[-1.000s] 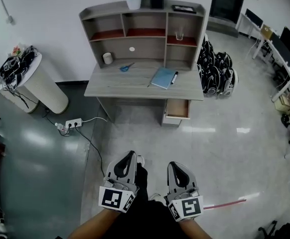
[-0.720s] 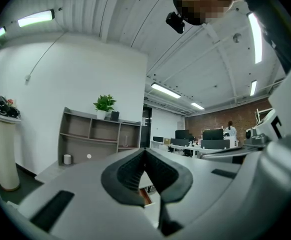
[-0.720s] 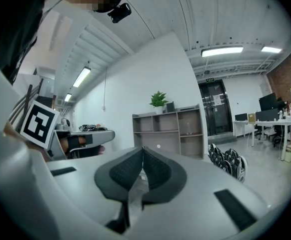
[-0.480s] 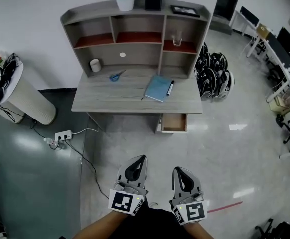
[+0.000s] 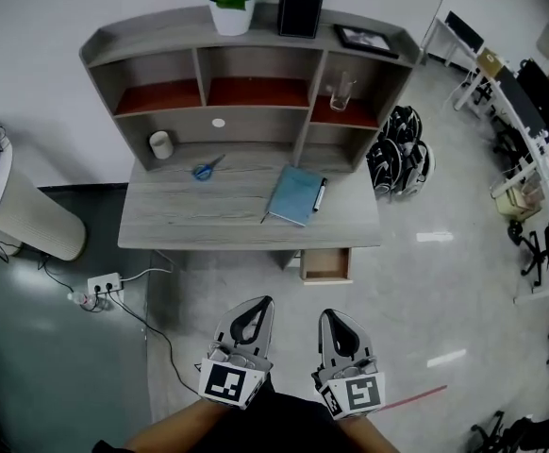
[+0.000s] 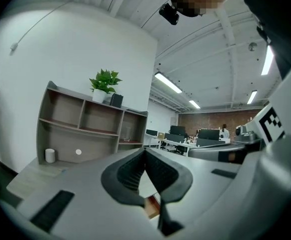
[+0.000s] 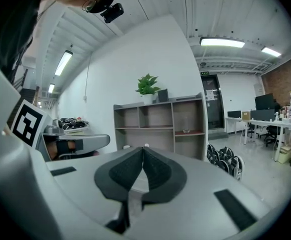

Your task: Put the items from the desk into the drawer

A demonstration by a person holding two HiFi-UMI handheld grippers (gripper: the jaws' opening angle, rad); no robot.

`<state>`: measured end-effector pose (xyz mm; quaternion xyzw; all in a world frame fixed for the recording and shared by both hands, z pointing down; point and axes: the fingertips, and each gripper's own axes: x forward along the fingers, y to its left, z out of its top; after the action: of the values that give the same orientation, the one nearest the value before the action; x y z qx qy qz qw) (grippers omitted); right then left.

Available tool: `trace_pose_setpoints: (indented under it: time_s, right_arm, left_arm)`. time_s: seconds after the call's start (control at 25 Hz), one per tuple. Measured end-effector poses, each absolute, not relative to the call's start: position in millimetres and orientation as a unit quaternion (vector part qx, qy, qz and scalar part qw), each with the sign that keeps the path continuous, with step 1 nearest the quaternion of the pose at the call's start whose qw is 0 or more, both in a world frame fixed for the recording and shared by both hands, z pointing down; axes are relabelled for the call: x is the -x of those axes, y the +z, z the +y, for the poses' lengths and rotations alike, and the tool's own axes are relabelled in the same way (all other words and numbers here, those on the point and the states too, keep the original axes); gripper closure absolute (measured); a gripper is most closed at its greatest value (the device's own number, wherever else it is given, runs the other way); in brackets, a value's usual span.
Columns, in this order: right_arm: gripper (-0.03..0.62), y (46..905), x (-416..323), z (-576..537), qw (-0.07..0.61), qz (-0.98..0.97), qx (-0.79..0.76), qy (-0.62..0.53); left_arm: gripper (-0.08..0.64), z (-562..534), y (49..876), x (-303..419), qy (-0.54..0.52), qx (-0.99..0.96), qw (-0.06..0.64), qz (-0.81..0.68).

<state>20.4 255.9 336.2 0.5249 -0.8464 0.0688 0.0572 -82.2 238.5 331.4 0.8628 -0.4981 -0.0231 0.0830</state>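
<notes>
Well short of the desk, I hold the left gripper and right gripper, both empty with jaws pressed together. Notebook, pen and scissors lie on the desk. The drawer stands open under the desk's right end; I can't make out its inside. Glossy pale floor around the desk.

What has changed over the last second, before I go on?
The person has stepped closer to the desk, which shows larger in the head view. Nothing grasped or released: left gripper and right gripper stay shut, empty; scissors, notebook, pen, open drawer unmoved.
</notes>
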Motion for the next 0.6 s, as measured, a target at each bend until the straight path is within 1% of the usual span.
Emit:
trace_pose_setpoints:
  time_s: [0.32, 0.6]
  right_arm:
    - [0.574, 343, -7, 209, 0.064, -0.834, -0.543, 0.081]
    - [0.574, 346, 7, 181, 0.066, -0.836, -0.537, 0.094]
  left_arm:
    - [0.555, 191, 330, 95, -0.037, -0.872, 0.08, -0.482]
    - [0.555, 165, 342, 120, -0.034, -0.866, 0.098, -0.49]
